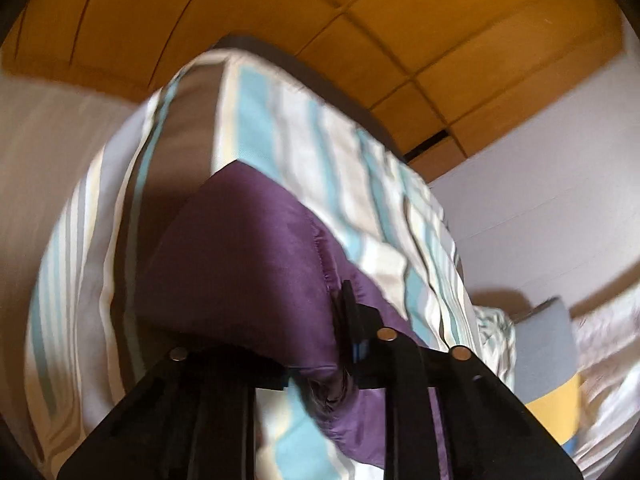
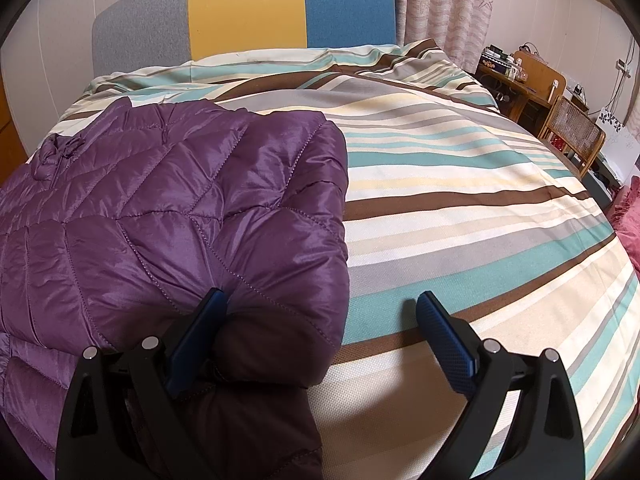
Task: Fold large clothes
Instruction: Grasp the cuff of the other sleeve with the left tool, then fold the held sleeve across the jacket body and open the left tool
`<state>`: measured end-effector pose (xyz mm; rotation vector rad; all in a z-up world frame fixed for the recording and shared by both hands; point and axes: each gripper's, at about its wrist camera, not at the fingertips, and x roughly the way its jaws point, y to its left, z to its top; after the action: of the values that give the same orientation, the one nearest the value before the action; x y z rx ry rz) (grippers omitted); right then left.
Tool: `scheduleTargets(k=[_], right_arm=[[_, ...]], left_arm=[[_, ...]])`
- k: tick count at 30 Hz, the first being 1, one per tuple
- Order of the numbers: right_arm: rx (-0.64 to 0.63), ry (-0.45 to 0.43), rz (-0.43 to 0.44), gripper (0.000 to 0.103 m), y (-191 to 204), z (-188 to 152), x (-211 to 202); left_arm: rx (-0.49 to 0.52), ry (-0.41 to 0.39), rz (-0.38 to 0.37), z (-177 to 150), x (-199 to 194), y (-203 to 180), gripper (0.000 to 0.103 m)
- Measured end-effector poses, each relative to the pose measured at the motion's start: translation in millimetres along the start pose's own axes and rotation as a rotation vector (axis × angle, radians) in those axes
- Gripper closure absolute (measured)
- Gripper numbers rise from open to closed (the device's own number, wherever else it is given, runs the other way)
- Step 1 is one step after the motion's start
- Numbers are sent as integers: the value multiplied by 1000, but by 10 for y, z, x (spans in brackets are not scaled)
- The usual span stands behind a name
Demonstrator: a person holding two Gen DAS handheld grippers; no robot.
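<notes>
- The right gripper [image 2: 322,308] hovers with its jaws wide apart; its left blue pad [image 2: 200,336] touches the near corner of the purple quilted jacket [image 2: 168,208], while the right pad sits over bare cover.
- The left gripper [image 1: 348,344] has its jaws together, clamped on a purple edge of the jacket [image 1: 248,248].
- The jacket is glossy, puffy, stitched in diamond-like panels, lying folded on the left part of the bed.
- Under it spreads a striped bed cover [image 2: 460,184] in teal, cream, grey and brown.
- Beyond stands a grey, yellow and blue headboard [image 2: 244,12].
</notes>
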<state>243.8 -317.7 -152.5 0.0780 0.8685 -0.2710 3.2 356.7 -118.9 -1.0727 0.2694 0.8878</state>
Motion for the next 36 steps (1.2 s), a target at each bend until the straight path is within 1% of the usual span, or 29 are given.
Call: scheduleTargets(k=[3, 4, 7, 11, 15, 19, 23, 26, 30, 36], right_arm=[[4, 1, 3, 8, 1, -1, 0], [5, 1, 3, 8, 5, -2, 0], [9, 2, 6, 8, 2, 1, 1], [9, 2, 6, 8, 4, 0, 1], [12, 3, 8, 8, 6, 0, 1], [14, 4, 13, 8, 0, 1, 3], [20, 6, 18, 7, -12, 4, 5], [25, 8, 24, 7, -17, 8, 11], [31, 10, 30, 7, -24, 8, 16], [38, 11, 37, 7, -22, 11, 24]], left_arm=[[132, -69, -36, -91, -148, -302, 87], [189, -90, -58, -153, -221, -445, 87], [324, -104, -141, -352, -377, -829, 87], [478, -99, -227, -682, -487, -1271, 87], [586, -65, -282, -1037, -483, -1625, 87], [652, -9, -329, -1384, -478, -1845, 87], [741, 48, -381, -1800, -502, -2072, 87], [823, 84, -421, -2181, -577, -2261, 87], [933, 118, -471, -2650, -678, -2455, 87], [1055, 177, -520, -3202, -747, -2651, 87]])
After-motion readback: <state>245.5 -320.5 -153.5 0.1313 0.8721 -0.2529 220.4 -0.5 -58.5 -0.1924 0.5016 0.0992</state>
